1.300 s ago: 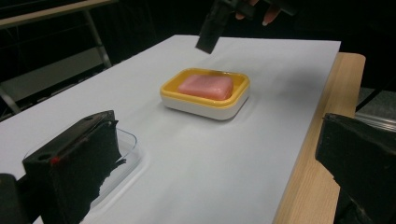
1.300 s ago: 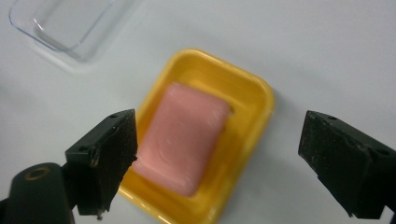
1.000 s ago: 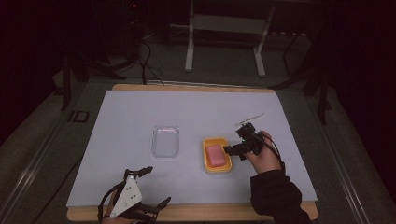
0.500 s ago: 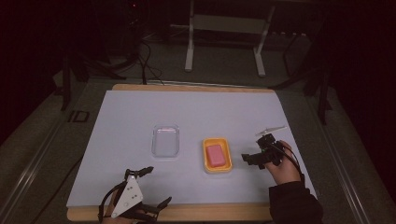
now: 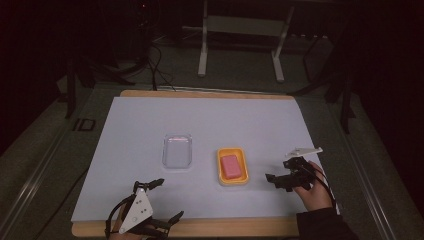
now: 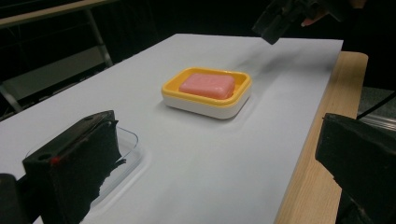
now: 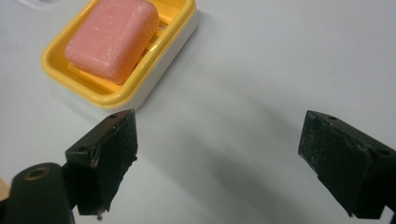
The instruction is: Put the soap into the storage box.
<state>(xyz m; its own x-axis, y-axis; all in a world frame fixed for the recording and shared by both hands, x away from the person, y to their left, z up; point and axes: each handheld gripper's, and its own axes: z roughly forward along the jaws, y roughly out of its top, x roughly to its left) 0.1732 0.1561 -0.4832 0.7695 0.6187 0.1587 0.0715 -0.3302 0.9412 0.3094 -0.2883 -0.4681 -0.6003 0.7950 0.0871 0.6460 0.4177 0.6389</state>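
— Since a second ago the right hand-held gripper (image 5: 283, 177) has pulled back from the soap dish (image 5: 232, 167) toward the table's right edge; the soap (image 5: 230, 166) stays behind, lying flat in the yellow tray.

— So it has let go?

— Looks that way. Its jaws stand spread wide with bare white surface between them, and the dish sits just beyond the left jaw, untouched. I'd judge the bar was set there on purpose: the slatted tray keeps it off the table.

— And the other one?

— The left hand-held gripper (image 5: 160, 200) rests near the front edge, also spread and holding nothing, jaws pointing across at the dish. Just in front of it lies a clear plastic lid (image 5: 178, 150), flat on the table, close beside the dish but apart from it. It may be meant to go over the soap, and the left side is nearest for that.

— What about the surface?

— A white sheet (image 5: 150, 125) covers a wooden table (image 5: 210, 93), with wood showing at the edges. Around it the room is dark, with a metal stand (image 5: 240, 30) and cables on the floor behind.
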